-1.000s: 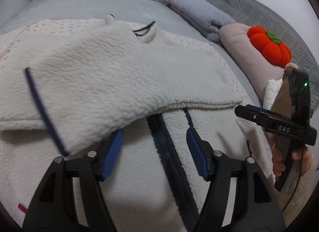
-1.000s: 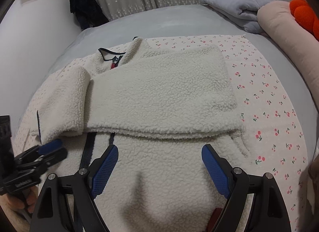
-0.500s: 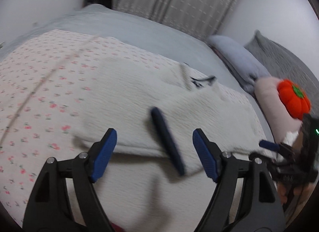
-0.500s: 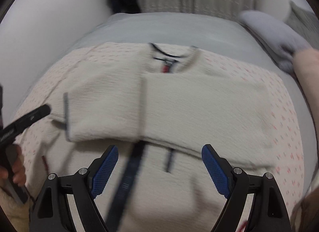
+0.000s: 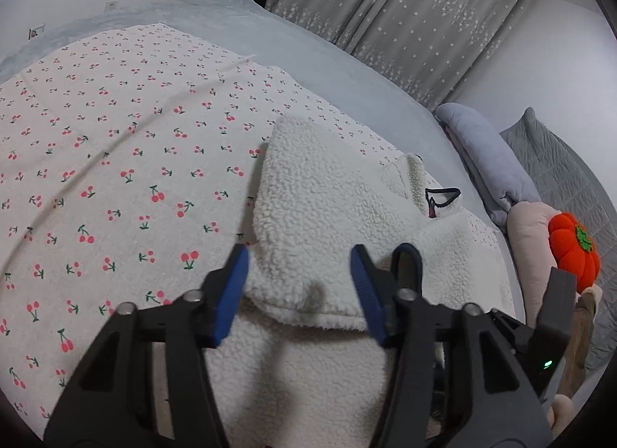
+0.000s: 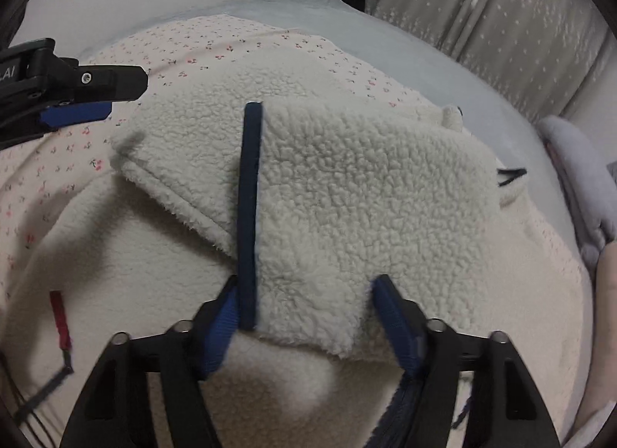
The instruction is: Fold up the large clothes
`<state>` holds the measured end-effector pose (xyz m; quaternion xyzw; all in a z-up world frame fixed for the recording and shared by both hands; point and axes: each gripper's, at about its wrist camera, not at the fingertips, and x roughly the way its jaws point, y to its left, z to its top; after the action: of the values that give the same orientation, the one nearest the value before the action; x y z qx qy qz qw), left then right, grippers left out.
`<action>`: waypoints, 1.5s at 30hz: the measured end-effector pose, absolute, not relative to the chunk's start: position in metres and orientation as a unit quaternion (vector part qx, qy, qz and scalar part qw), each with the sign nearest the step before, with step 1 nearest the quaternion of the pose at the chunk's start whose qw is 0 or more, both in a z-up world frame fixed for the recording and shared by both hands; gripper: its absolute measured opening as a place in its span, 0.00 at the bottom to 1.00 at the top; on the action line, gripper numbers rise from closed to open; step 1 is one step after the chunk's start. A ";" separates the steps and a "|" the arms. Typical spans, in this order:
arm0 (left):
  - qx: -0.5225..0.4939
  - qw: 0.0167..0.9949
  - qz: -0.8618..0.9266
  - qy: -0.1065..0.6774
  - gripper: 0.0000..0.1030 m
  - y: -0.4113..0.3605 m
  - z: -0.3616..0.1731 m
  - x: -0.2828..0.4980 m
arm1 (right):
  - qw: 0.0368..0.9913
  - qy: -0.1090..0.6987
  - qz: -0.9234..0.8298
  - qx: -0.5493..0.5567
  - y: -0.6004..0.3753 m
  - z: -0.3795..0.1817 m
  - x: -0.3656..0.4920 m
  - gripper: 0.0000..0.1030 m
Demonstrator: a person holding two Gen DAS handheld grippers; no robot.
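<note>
Now the fleece jacket [image 6: 347,186] is laid flat on the bed [image 5: 347,74], sleeves folded across. Both hand-held grippers, left [image 5: 300,293] and right [image 6: 308,317], are held open and empty, ready for the next fold.

A cream fleece jacket [image 6: 347,186] lay flat on the bed; both sleeves were folded across its chest; one navy-trimmed cuff [image 6: 248,213] lay uppermost.

The fleece jacket [image 5: 331,216] lay on the patterned sheet [image 5: 115,162] spread over the bed [image 5: 347,78], its sleeves [image 6: 347,193] folded across its front. Pillows [image 5: 486,155] sat to its right, curtains [image 5: 405,16] behind. The left gripper [image 5: 299,286] stood left of the right gripper [image 6: 304,313], both over the jacket's lower part.
</note>
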<state>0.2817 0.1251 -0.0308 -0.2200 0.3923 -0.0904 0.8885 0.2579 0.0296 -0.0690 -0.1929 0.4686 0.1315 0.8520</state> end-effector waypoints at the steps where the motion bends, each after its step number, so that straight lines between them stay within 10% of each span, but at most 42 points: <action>1: -0.222 0.887 -0.097 0.392 0.40 0.125 -0.031 0.282 | 0.851 0.474 0.140 -0.178 0.024 -0.063 0.258 0.24; 10: -0.206 0.881 -0.130 0.406 0.22 0.105 -0.038 0.284 | 0.893 0.438 0.094 0.045 -0.139 0.016 0.244 0.19; 12: -0.204 0.881 -0.129 0.406 0.22 0.103 -0.038 0.284 | 0.893 0.425 0.080 0.121 -0.180 0.021 0.239 0.26; 16: -0.216 0.883 -0.122 0.399 0.22 0.104 -0.039 0.282 | 0.874 0.388 0.059 0.287 -0.260 0.008 0.220 0.77; 27: -0.212 0.899 -0.103 0.369 0.22 0.107 -0.034 0.283 | 0.797 0.415 0.022 0.437 -0.313 -0.083 0.240 0.78; 30: -0.212 0.903 -0.098 0.360 0.22 0.111 -0.032 0.284 | 0.817 0.430 0.036 0.383 -0.297 -0.078 0.253 0.64; 32: -0.216 0.904 -0.096 0.356 0.22 0.114 -0.032 0.285 | 0.830 0.446 0.035 0.334 -0.281 -0.069 0.261 0.19; 39: -0.163 0.912 -0.143 0.349 0.17 0.078 -0.037 0.289 | 0.904 0.351 0.010 0.243 -0.280 -0.004 0.235 0.15; 45: -0.088 0.897 -0.117 0.418 0.08 0.052 -0.082 0.305 | 0.874 0.456 -0.053 0.159 -0.283 -0.081 0.256 0.16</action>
<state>0.3053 0.0518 -0.0817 -0.0880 0.4179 -0.1170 0.8966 0.2559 -0.2834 -0.0810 0.1589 0.4558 -0.0528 0.8742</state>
